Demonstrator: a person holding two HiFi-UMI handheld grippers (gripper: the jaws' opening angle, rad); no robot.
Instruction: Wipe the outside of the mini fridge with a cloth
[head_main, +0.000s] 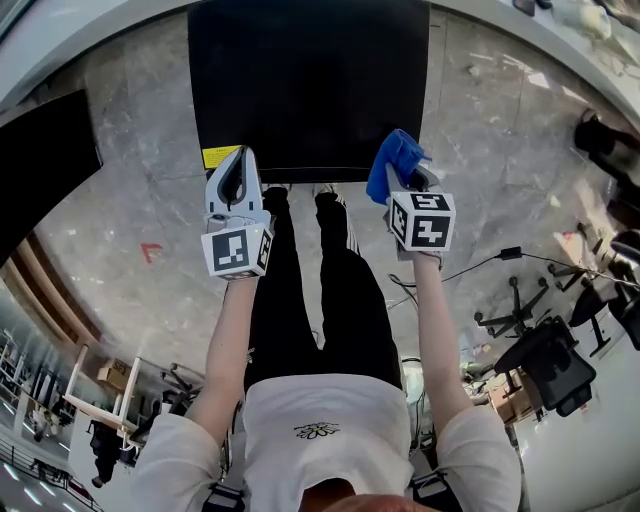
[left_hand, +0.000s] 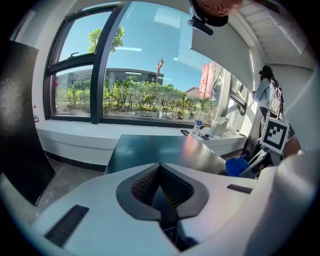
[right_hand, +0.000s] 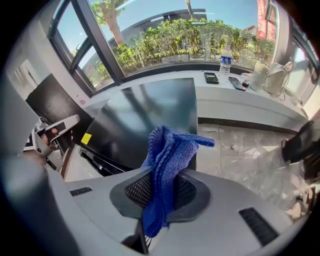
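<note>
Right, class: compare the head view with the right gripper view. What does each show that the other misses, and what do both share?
Only the head view shows the person's legs and white shirt. Only the right gripper view shows the water bottle and the hedge outdoors. Both show the blue cloth pinched in the right gripper near the black mini fridge.

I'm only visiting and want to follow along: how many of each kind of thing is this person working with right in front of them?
Black box-shaped mini fridge: 1
Blue knitted cloth, clamped in the right gripper: 1
White hand-held grippers, that one plus the left gripper, shut and empty: 2
Total: 4
</note>
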